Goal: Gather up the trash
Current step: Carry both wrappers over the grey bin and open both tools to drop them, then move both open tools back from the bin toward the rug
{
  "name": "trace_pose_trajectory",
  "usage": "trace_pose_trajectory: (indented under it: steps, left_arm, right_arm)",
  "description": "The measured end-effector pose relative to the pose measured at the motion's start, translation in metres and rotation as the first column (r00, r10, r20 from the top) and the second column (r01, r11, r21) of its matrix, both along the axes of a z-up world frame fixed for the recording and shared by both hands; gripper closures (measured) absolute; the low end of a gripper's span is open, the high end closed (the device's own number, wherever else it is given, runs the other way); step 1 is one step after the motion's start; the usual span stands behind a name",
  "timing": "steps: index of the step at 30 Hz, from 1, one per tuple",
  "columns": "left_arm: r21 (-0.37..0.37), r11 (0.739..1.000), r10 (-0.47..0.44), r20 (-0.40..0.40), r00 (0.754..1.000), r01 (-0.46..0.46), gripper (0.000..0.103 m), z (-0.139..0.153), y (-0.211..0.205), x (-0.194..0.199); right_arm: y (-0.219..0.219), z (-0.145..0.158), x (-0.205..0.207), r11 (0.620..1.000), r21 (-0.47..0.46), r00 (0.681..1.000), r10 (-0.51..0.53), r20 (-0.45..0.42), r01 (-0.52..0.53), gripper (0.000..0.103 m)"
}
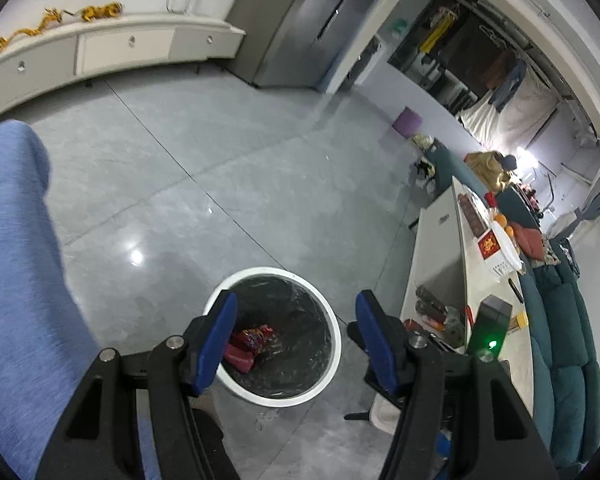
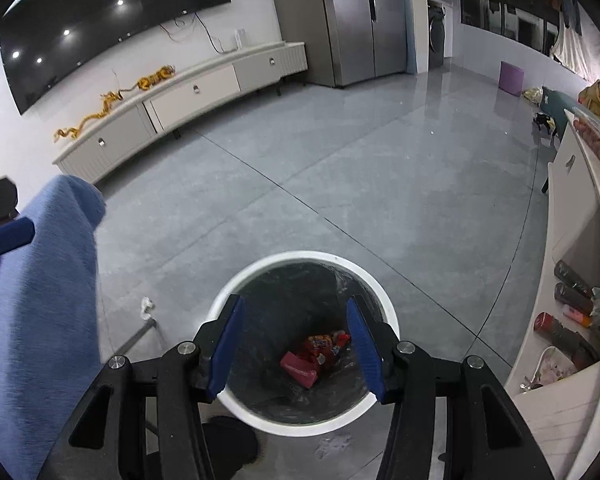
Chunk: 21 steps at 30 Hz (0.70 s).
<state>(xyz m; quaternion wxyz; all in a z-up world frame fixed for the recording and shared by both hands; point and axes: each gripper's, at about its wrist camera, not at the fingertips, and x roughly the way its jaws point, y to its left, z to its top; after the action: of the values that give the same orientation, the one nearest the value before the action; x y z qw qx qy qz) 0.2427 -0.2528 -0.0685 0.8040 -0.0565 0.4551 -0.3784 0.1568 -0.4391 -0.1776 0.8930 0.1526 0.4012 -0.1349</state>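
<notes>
A white round bin (image 1: pixel 277 270) with a dark liner stands on the grey floor. Red snack wrappers (image 1: pixel 247 345) lie at its bottom. My left gripper (image 1: pixel 296 300) hovers above the bin's near right side, open, with nothing between its blue pads. In the right wrist view the same bin (image 2: pixel 300 258) sits straight below, holding the red wrappers (image 2: pixel 312 354). My right gripper (image 2: pixel 294 304) hangs over the bin's mouth, open and empty. A small crumpled white scrap (image 2: pixel 146 306) lies on the floor left of the bin.
A blue sleeve (image 1: pixel 16 260) fills the left side, also the blue sleeve (image 2: pixel 48 280). A low white table (image 2: pixel 560 220) with bottles stands right of the bin. A teal sofa (image 1: pixel 560 340) lies beyond it. A TV cabinet (image 2: pixel 188 96) and fridge (image 2: pixel 352 20) line the far wall.
</notes>
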Motion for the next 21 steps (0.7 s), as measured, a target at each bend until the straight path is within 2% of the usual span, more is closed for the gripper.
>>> trace_pose_trajectory:
  steps: [5, 9, 15, 18, 21]
  left_arm:
    - [-0.006, 0.998, 0.057, 0.072, 0.996, -0.057, 0.043, 0.022, 0.03, -0.019]
    - [-0.052, 0.992, 0.122, 0.125, 0.985, -0.117, 0.043, 0.04, 0.063, -0.037]
    - [-0.044, 0.986, 0.164, 0.162, 0.973, -0.159, 0.043, 0.057, 0.107, -0.057]
    - [-0.023, 0.975, 0.22, 0.221, 0.95, -0.22, 0.043, 0.06, 0.13, -0.067]
    - [0.017, 0.956, 0.278, 0.272, 0.921, -0.293, 0.043, 0.052, 0.139, -0.067]
  right_arm:
    - [0.024, 0.035, -0.008, 0.999, -0.03, 0.998, 0.033, 0.049, -0.031, 0.053]
    - [0.049, 0.066, -0.015, 0.995, -0.069, 0.993, 0.071, 0.093, -0.065, 0.052]
    - [0.085, 0.111, -0.033, 0.986, -0.123, 0.976, 0.129, 0.178, -0.108, 0.048]
    - [0.089, 0.118, -0.037, 0.981, -0.151, 0.966, 0.154, 0.206, -0.124, 0.044]
    - [0.08, 0.11, -0.032, 0.98, -0.161, 0.964, 0.148, 0.221, -0.114, 0.043]
